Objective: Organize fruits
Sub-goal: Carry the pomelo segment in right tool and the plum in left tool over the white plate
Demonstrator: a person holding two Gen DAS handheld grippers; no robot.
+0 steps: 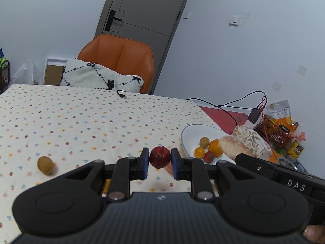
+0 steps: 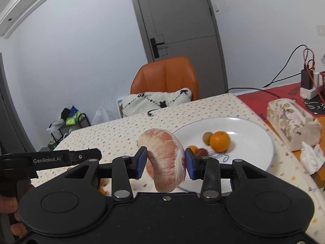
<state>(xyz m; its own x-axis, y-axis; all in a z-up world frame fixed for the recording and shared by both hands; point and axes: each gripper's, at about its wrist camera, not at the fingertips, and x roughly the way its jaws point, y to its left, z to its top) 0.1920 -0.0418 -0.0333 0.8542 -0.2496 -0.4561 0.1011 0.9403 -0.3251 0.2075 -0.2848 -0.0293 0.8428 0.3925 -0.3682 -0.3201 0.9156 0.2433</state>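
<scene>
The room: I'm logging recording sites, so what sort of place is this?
Probably a home dining room: a table under a flowered tablecloth, an orange chair holding a cushion, and a white plate of fruit.

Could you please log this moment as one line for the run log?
left gripper: shut on red apple | right gripper: shut on pomelo segment | white plate: four fruits | kiwi: on tablecloth

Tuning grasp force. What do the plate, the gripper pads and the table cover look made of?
Plate: probably glazed ceramic, white and glossy with a thin dark rim line; melamine can't be ruled out.
Pads on the left gripper: blue, matte, likely rubber or soft plastic; they grip the red fruit.
Table cover: woven fabric, matte, with creases and a small printed pattern.
</scene>
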